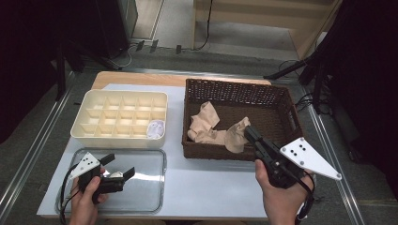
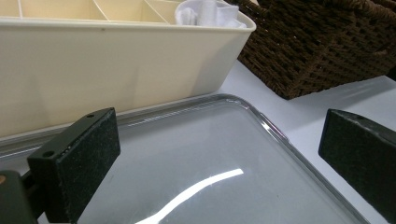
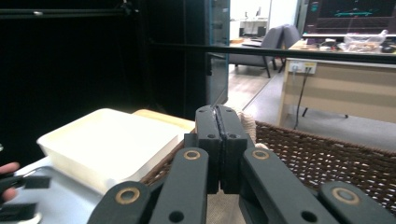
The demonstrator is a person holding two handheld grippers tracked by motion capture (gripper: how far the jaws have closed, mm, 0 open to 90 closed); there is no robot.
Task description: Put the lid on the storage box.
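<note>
- Right tongs [image 1: 248,132] pressed fully together, black jaws flat against each other, reaching over the near rim of the brown wicker basket [image 1: 281,96].
- In the high view the jaw tips meet the raised end of a beige sock [image 1: 237,136]; impossible to tell whether fabric is pinched between the pads. In the right gripper view a strip of beige knit [image 3: 246,122] peeks out just behind the closed jaws.
- A 2nd beige sock [image 1: 205,119] lying crumpled on the basket floor, touching the 1st, toward the basket's left half; right half of the floor bare.
- Left tongs [image 1: 122,166] spread wide, nothing between the pads, hanging low over the clear plastic lid [image 1: 150,187] at the desk's near left.
- Lid's rounded corner and raised rim running between the 2 pads in the left gripper view, with bare white desk [image 1: 211,183] beyond it.
- Cream divided organiser box [image 1: 89,101] just behind the lid, its near wall close to the lid's far edge; a narrow strip of desk between its right wall and the basket's left wall.
- White rolled sock [image 1: 156,129] sitting in the organiser's near right corner compartment; other compartments bare.
- Widest free room: the white strip of desk in front of the basket, between lid and right hand [image 1: 277,194].
- Basket's right wall close to the desk's right edge.
</note>
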